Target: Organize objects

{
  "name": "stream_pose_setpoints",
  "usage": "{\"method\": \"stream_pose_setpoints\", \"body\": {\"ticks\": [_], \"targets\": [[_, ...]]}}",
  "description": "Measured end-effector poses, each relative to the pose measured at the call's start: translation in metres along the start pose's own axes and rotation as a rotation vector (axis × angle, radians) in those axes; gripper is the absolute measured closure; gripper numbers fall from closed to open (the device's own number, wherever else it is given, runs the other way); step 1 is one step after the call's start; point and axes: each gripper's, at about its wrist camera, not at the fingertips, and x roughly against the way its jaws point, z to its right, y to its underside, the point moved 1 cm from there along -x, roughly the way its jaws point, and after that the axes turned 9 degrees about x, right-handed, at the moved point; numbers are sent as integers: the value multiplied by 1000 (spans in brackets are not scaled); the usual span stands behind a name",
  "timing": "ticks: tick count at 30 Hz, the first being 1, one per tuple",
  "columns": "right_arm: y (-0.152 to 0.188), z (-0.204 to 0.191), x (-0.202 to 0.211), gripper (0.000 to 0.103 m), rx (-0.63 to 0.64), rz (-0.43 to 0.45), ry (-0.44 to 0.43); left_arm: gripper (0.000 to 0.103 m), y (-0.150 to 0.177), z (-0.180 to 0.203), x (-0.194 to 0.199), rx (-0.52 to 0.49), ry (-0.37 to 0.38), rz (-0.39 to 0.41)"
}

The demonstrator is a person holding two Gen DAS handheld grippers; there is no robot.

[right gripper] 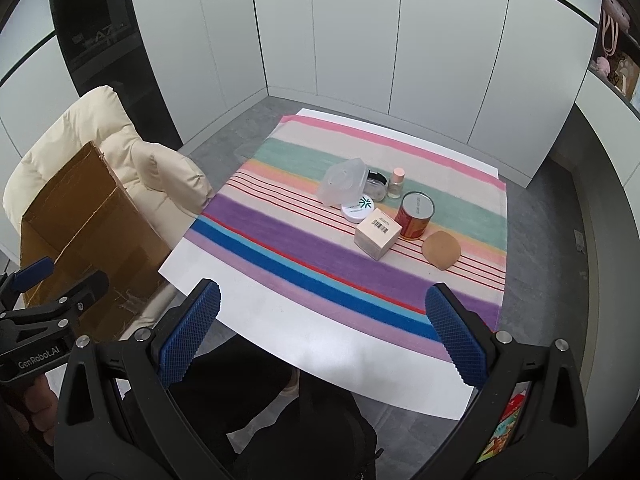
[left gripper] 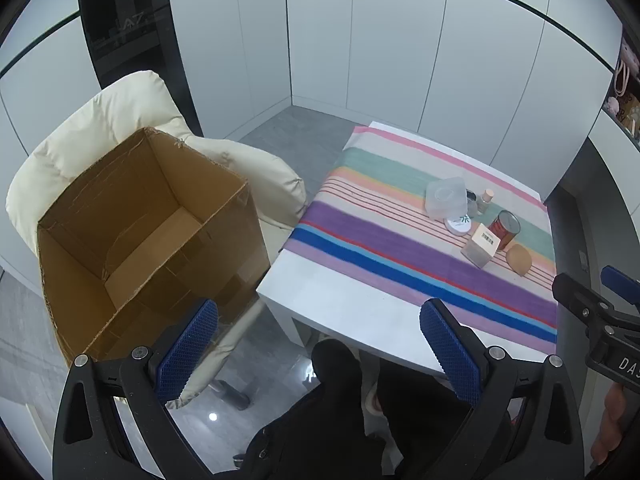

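Far left, the open cardboard box (left gripper: 148,232) sits on a cream chair (left gripper: 100,128). My left gripper (left gripper: 316,344) and right gripper (right gripper: 320,336) hang with fingers apart, empty. The clustered items crowd together: gripping the carton (right gripper: 378,236) could topple the red can (right gripper: 416,216) behind it. Only the left view shows the box interior, apparently empty.

White panelled walls (right gripper: 360,40) with thin dark seams enclosed the room, meeting a grey tiled floor (right gripper: 240,128). A tall black glossy panel (left gripper: 124,20) stood at the left. A cream padded chair (left gripper: 100,120) sat beside a white table (right gripper: 280,320) covered by a striped cloth (right gripper: 320,256).
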Motion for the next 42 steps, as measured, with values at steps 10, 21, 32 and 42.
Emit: {"method": "stream_pose_setpoints", "body": {"ticks": [10, 21, 32, 42], "targets": [[-2, -3, 2, 0, 8, 7, 9, 1, 1, 0, -2, 5, 2, -5], [-2, -3, 2, 0, 7, 18, 9, 1, 2, 0, -3, -5, 0, -6], [-3, -5, 1, 0, 5, 18, 8, 1, 2, 0, -3, -8, -1, -7], [-3, -6, 1, 0, 0, 15, 6, 1, 2, 1, -4, -9, -4, -10]]}}
